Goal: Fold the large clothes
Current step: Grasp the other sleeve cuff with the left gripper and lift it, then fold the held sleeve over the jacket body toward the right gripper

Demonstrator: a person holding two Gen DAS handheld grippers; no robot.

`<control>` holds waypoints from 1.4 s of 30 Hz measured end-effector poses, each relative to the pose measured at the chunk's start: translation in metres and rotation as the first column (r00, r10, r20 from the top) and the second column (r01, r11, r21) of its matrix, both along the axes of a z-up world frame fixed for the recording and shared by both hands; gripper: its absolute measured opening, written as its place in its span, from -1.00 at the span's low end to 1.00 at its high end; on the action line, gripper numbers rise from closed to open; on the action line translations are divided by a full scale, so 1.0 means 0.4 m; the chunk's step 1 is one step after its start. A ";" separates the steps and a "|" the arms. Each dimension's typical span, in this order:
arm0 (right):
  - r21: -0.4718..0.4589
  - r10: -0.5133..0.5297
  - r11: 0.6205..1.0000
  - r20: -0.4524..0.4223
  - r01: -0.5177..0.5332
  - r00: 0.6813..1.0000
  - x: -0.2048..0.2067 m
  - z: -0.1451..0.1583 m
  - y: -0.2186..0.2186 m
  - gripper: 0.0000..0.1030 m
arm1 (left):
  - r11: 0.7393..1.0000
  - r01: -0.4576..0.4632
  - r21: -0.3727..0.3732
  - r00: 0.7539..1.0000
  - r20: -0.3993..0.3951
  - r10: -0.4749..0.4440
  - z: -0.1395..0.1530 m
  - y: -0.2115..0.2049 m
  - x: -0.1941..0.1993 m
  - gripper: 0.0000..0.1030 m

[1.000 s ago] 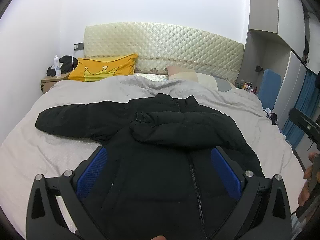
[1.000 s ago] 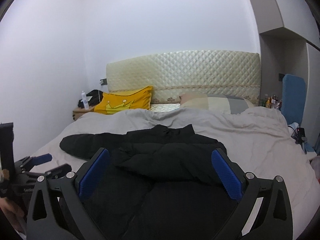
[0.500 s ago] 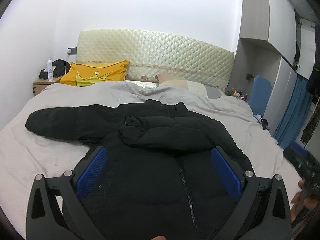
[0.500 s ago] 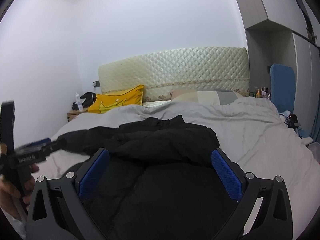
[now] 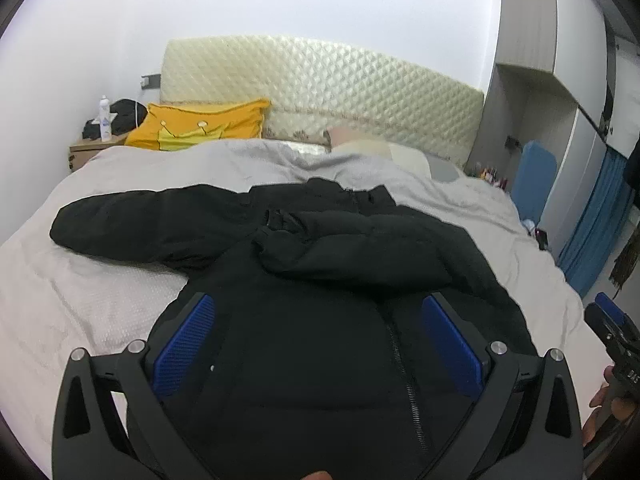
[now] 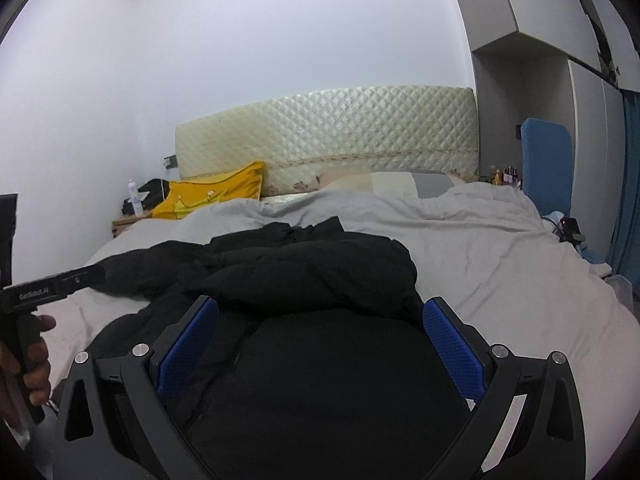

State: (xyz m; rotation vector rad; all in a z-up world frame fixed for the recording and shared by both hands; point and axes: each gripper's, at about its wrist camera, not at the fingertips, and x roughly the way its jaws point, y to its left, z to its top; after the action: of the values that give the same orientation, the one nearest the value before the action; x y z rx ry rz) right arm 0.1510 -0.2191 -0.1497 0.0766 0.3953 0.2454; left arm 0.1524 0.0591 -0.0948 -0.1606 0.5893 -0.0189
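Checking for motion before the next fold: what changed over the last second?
Only the cameras shifted a little. Left gripper and right gripper are open as before, gripping nothing. The black puffer jacket lies unchanged on the grey bedspread, one sleeve folded across, the other stretched out.

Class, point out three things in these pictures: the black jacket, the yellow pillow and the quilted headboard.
black jacket (image 5: 320, 360), left wrist view, on its front panel beside the zipper.
yellow pillow (image 5: 208, 126), left wrist view, on its middle.
quilted headboard (image 6: 340, 124), right wrist view, on its padded face.
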 end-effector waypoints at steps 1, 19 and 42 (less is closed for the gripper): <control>0.005 -0.004 1.000 0.000 0.004 1.000 0.001 -0.002 -0.003 1.00 | 1.000 0.000 0.004 1.000 -0.004 0.000 0.001 0.007 0.009 1.00; 0.064 -0.065 0.996 -0.045 0.068 0.997 0.051 -0.051 -0.007 1.00 | 0.983 -0.171 0.067 0.978 -0.108 0.178 0.052 0.414 0.280 1.00; -0.044 -0.186 0.982 -0.182 0.181 0.965 0.166 -0.167 0.087 1.00 | 0.668 -0.512 -0.540 0.857 -0.273 0.437 -0.464 1.076 0.355 0.98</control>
State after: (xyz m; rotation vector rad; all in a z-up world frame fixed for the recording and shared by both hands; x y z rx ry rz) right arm 0.2173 -0.1841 -0.2165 0.1098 0.5739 0.0493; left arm 0.2946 0.4895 -0.2805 -0.9490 0.6332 0.3262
